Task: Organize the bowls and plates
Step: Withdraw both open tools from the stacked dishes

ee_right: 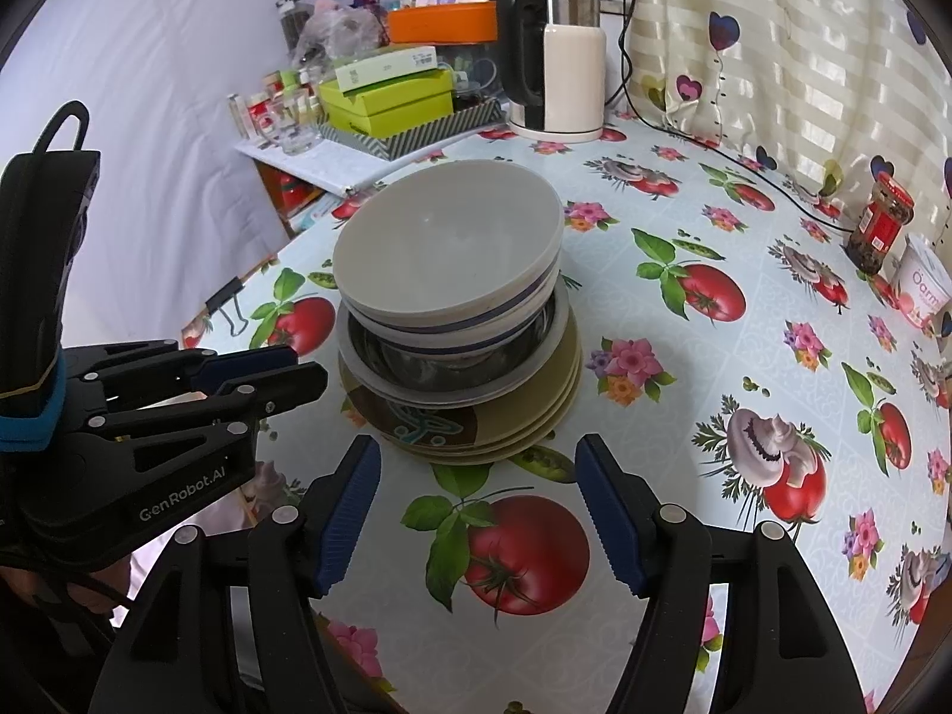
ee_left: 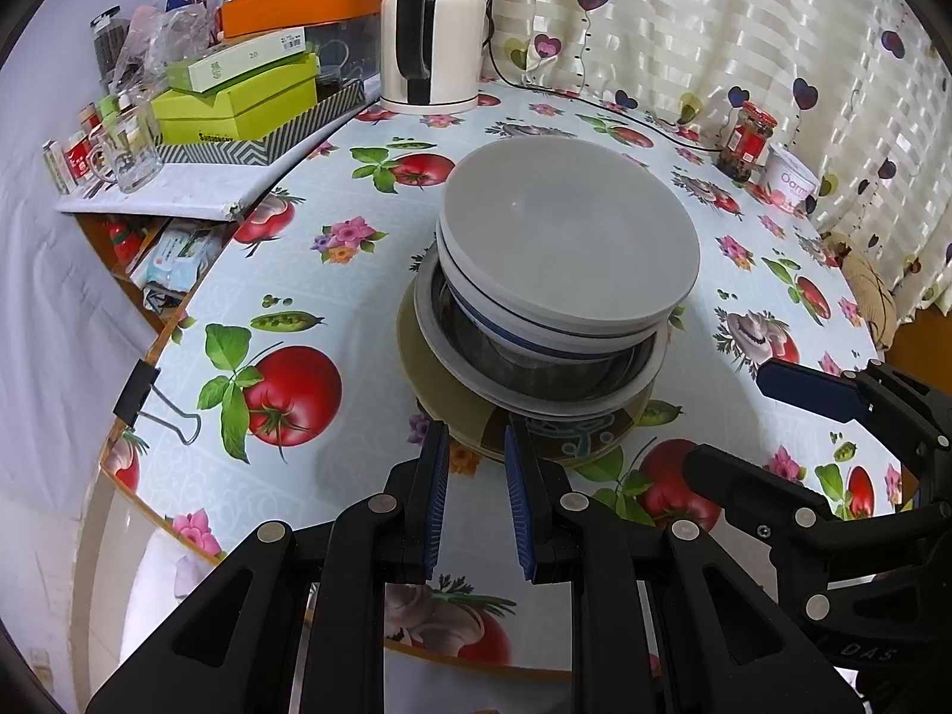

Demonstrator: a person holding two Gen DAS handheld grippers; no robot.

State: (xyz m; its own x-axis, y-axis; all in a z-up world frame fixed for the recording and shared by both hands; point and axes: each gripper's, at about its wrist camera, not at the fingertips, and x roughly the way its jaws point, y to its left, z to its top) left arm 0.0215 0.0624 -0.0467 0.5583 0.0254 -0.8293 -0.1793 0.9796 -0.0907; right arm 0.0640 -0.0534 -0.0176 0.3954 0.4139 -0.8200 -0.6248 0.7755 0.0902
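One stack of dishes stands mid-table. On top is a grey-white bowl (ee_left: 571,232) (ee_right: 446,241) nested in a blue-banded bowl (ee_left: 523,339) (ee_right: 476,312). Under these sits a steel bowl (ee_left: 535,375) (ee_right: 428,363) on a white plate (ee_left: 425,321) (ee_right: 357,372), over several olive patterned plates (ee_left: 470,422) (ee_right: 517,422). My left gripper (ee_left: 476,446) (ee_right: 297,366) is open and empty, its narrow gap just before the olive plates' near rim. My right gripper (ee_right: 479,464) (ee_left: 767,410) is open wide and empty, short of the stack's near side.
A flowered tablecloth (ee_left: 333,309) covers the table, held by a binder clip (ee_left: 140,395) at its left edge. An electric kettle (ee_left: 431,30), green boxes (ee_left: 238,101) and glasses (ee_left: 128,149) stand at the back left. A chilli jar (ee_right: 877,226) and a cup (ee_right: 925,288) stand by the curtain.
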